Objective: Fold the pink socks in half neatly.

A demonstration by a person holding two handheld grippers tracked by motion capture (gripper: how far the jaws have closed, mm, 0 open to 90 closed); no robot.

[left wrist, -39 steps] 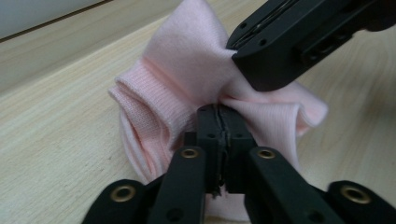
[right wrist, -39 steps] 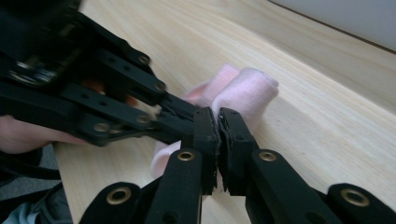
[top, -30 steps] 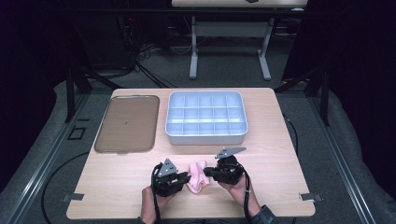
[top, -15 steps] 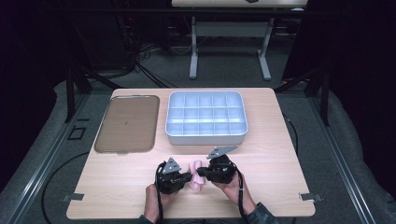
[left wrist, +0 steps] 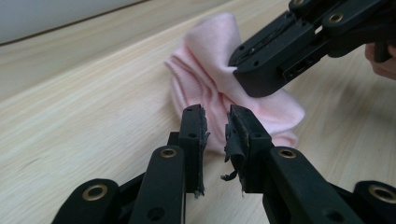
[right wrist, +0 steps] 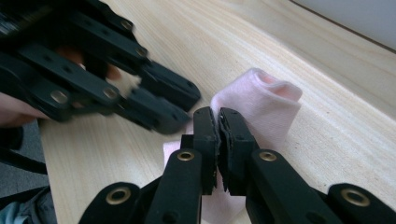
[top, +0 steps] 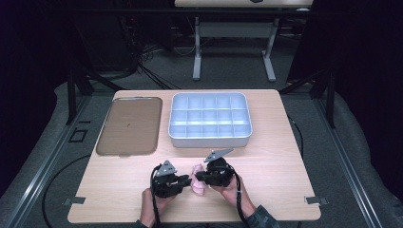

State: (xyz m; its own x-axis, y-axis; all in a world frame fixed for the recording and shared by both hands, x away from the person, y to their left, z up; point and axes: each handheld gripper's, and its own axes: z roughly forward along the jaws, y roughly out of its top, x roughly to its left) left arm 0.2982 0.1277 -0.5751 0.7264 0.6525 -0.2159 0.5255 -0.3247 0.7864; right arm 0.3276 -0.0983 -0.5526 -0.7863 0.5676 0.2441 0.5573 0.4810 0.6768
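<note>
Both grippers meet at the table's [top: 285, 156] near edge, around six o'clock of its middle, with a pink cloth [top: 197, 183] lying crumpled between them. Seen from above, the left gripper [top: 186, 181] sits at nine o'clock of the cloth and points toward three; the right gripper [top: 199, 176] sits at three o'clock and points toward nine, so the two face each other over the fabric. In the left gripper view, the left gripper [left wrist: 216, 122] has its jaws a narrow gap apart, having just opened a little, with nothing between the pads; the cloth [left wrist: 210, 79] lies just past the tips, and the right gripper [left wrist: 252, 77] presses into the fabric from two o'clock. In the right gripper view, the right gripper [right wrist: 218, 122] has its jaws closed tight, and a fold of the cloth [right wrist: 261, 105] appears pinched at the tips, though the exact contact is hidden by the pads. The left gripper [right wrist: 180, 109] shows there at ten o'clock, blurred. The cloth is a bunched, folded piece; in the left gripper view its long axis runs from about eleven to five o'clock, with a rolled end rising at the far side. A divided tray [top: 209, 140] stands at twelve o'clock of the grippers, well apart, and a brown lid [top: 128, 126] lies at ten o'clock.
</note>
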